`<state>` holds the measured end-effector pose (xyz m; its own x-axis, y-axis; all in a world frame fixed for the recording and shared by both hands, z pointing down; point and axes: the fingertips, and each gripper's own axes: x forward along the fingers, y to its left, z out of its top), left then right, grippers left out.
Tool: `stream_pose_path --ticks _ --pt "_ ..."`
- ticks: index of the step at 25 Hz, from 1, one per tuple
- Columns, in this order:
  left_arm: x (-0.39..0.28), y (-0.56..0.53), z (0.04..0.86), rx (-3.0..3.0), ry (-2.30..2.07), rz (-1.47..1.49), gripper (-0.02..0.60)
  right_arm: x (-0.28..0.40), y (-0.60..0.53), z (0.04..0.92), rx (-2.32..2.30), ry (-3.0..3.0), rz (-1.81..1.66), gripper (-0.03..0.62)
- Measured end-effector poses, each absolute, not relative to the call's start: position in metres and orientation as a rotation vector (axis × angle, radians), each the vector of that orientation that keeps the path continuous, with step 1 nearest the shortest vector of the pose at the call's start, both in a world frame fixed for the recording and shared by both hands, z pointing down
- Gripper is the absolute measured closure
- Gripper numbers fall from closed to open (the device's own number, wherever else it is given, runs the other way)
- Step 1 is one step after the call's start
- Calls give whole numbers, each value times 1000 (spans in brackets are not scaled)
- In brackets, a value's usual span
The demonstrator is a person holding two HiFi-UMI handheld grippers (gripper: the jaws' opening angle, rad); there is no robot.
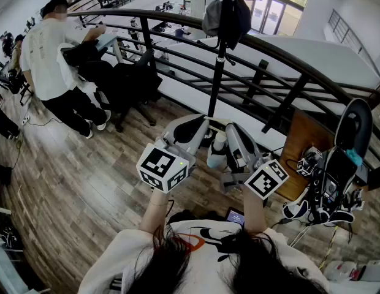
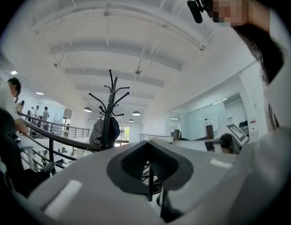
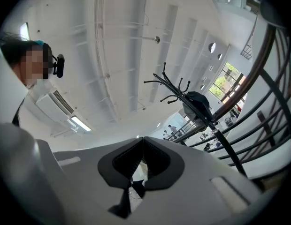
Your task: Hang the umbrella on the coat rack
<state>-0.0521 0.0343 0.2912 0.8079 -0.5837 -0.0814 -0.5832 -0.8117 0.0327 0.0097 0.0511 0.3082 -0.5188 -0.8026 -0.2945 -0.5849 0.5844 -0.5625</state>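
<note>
The black coat rack (image 1: 218, 66) stands straight ahead by the railing, with a dark bag (image 1: 230, 14) hanging near its top; its hooks also show in the left gripper view (image 2: 109, 102) and the right gripper view (image 3: 183, 90). A small pale-blue folded umbrella (image 1: 216, 154) hangs between my two grippers, low in front of the rack's foot. My left gripper (image 1: 199, 126) (image 2: 149, 162) has its pads together with a thin dark cord running down from them. My right gripper (image 1: 234, 137) (image 3: 141, 162) is shut too, with a black strap and a white part showing under its pads.
A curved black railing (image 1: 288, 63) runs behind the rack. A person in a white shirt (image 1: 49, 60) leans over a desk at the left beside dark office chairs (image 1: 125, 81). A wooden board (image 1: 300, 143) and a stand with gear (image 1: 337, 176) are at the right.
</note>
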Motion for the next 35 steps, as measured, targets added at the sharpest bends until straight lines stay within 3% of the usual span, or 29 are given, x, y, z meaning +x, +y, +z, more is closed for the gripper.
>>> stream_pose_path --ticks 35 --pt "53 36 315 2911 -1040 -94 581 112 47 339 -1090 2422 -502 571"
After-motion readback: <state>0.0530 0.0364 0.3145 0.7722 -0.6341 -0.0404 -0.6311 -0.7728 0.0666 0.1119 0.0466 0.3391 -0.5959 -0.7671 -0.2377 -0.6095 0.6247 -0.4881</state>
